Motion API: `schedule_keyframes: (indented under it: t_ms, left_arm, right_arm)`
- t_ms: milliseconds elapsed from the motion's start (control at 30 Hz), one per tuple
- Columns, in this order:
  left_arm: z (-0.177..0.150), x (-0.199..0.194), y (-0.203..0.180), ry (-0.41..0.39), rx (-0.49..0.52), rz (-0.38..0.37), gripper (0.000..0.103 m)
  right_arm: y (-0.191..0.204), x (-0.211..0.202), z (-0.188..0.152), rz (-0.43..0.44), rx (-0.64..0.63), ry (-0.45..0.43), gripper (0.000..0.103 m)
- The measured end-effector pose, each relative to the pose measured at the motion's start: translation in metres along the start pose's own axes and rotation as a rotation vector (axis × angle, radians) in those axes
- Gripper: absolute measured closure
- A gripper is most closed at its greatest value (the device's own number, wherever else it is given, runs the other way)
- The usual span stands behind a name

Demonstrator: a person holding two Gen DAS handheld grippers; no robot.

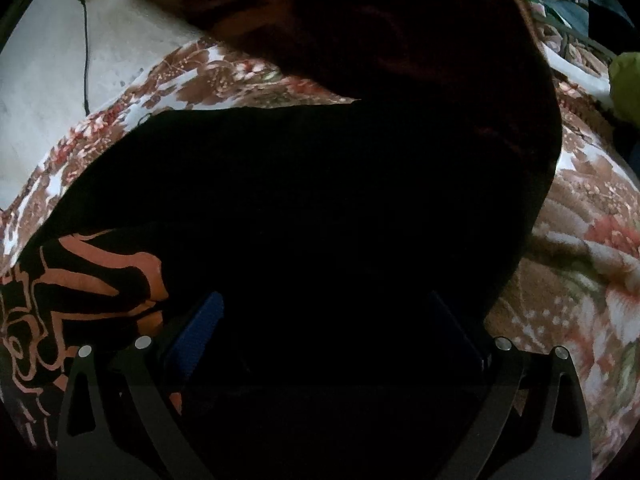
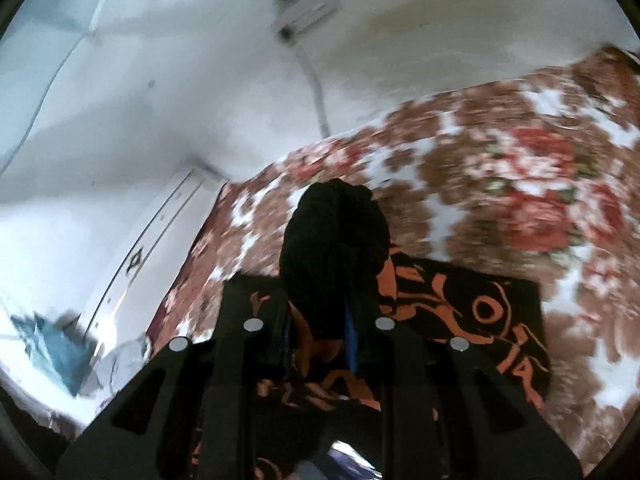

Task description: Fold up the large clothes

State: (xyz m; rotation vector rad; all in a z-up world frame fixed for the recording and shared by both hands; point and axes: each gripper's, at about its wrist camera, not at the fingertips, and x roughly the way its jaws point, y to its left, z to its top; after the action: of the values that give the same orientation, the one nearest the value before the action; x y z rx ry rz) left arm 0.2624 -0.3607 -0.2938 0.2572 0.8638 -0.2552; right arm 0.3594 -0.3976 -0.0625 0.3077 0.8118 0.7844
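1. the black garment fills most of the left wrist view, lying spread over a floral bedspread on a bed, with a raised fold of it looming dark across the top of that view.
2. in the right wrist view a bunched wad of the same black cloth stands up from between the fingers of the right gripper.
3. the right gripper's jaws are drawn close together and pinch that wad; the blue pads press against the cloth on either side.
4. the left gripper sits low over the dark cloth with its jaws spread wide; one blue pad shows clearly, the other is lost in shadow. whether any cloth is between them i cannot tell, as the area is too dark.
5. a black piece with orange swirl print lies flat on the bedspread just beneath and beside the right gripper; the same print shows at the left edge of the left wrist view, touching the black garment.
6. beyond the bed is a pale wall with a blurred white fixture, and a thin black cable hangs on the wall in the left wrist view.
7. a yellow-green object sits at the far right edge of the bed.
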Motion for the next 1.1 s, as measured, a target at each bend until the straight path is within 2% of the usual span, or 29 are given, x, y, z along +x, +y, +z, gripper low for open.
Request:
schedule_keyframes:
  t_ms: [167, 300, 467, 533, 600, 667, 800, 900, 967, 1100]
  left_arm:
    - [0.001, -0.033, 0.010, -0.094, 0.034, -0.021, 0.005]
    - [-0.008, -0.060, 0.016, -0.105, 0.076, -0.016, 0.005]
    - [-0.036, -0.108, 0.037, -0.160, 0.140, 0.068, 0.005]
    - [-0.048, -0.119, 0.051, -0.147, 0.138, 0.097, 0.005]
    - [-0.063, -0.124, 0.068, -0.105, 0.126, 0.101, 0.005]
    - [-0.081, -0.131, 0.084, -0.098, 0.113, 0.093, 0.005]
    - [-0.125, -0.147, 0.110, -0.063, 0.201, 0.166, 0.005]
    - [-0.149, -0.165, 0.134, -0.051, 0.228, 0.198, 0.005]
    - [-0.165, -0.175, 0.155, -0.023, 0.205, 0.203, 0.005]
    - [-0.192, -0.187, 0.210, 0.042, 0.084, 0.235, 0.005]
  right_arm:
    - [0.051, 0.041, 0.003, 0.065, -0.071, 0.066, 0.083]
    - [0.101, 0.071, -0.003, 0.113, -0.122, 0.119, 0.083]
    - [0.157, 0.110, -0.019, 0.157, -0.155, 0.182, 0.083]
    - [0.169, 0.130, -0.028, 0.165, -0.159, 0.210, 0.082]
    - [0.178, 0.152, -0.038, 0.171, -0.152, 0.250, 0.082]
    - [0.186, 0.169, -0.045, 0.158, -0.169, 0.280, 0.082]
    - [0.203, 0.194, -0.061, 0.158, -0.191, 0.325, 0.082]
    - [0.213, 0.223, -0.079, 0.156, -0.183, 0.364, 0.082]
    - [0.219, 0.239, -0.088, 0.159, -0.186, 0.384, 0.082]
    - [0.233, 0.272, -0.109, 0.150, -0.188, 0.422, 0.082]
